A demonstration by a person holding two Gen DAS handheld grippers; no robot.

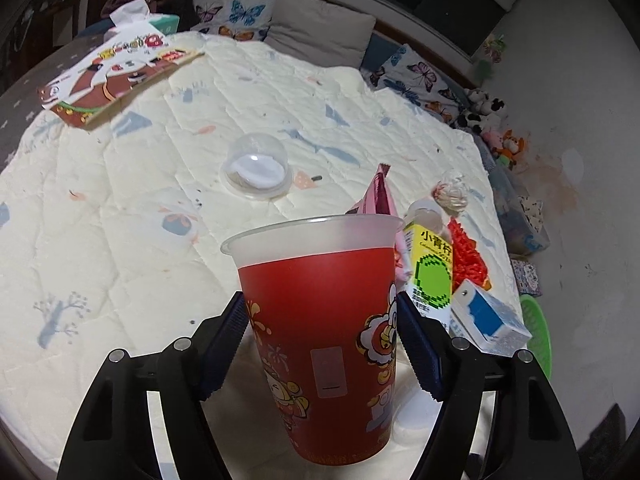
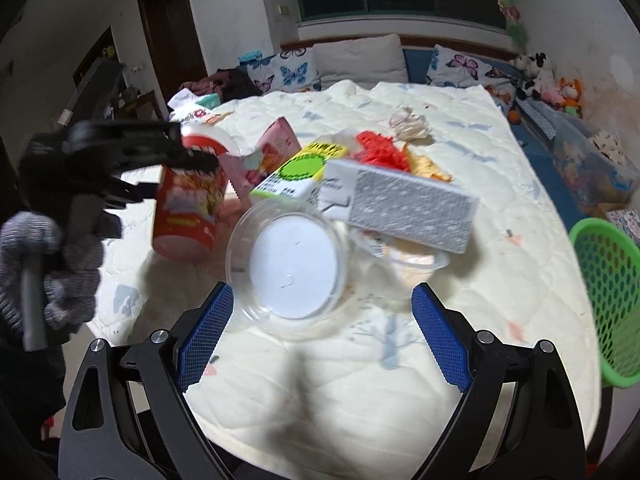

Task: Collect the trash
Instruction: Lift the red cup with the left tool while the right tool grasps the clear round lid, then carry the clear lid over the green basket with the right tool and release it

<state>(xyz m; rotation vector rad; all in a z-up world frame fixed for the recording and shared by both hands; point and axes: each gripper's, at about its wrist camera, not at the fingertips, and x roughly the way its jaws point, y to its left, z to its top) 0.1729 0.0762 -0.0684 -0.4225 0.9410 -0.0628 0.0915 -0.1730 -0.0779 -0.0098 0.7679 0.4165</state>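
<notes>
My left gripper (image 1: 320,344) is shut on a red plastic cup (image 1: 320,340) with a cartoon print, holding it upright above the quilt; the cup also shows in the right wrist view (image 2: 188,208), gripped from the left. My right gripper (image 2: 322,324) is open and empty, its blue pads either side of a clear dome lid (image 2: 292,268) lying on the quilt. Behind it lie a yellow-green drink carton (image 2: 300,176), a white milk carton (image 2: 400,208), a pink wrapper (image 2: 276,148), red netting (image 2: 380,148) and a crumpled tissue (image 2: 410,126). A green basket (image 2: 604,300) stands at the right.
The trash lies on a cream quilted bed cover (image 1: 140,200). Another clear dome lid (image 1: 256,168) lies mid-quilt and a printed paper bag (image 1: 112,76) at the far left. Pillows (image 2: 356,60) and plush toys (image 2: 556,88) line the far edge.
</notes>
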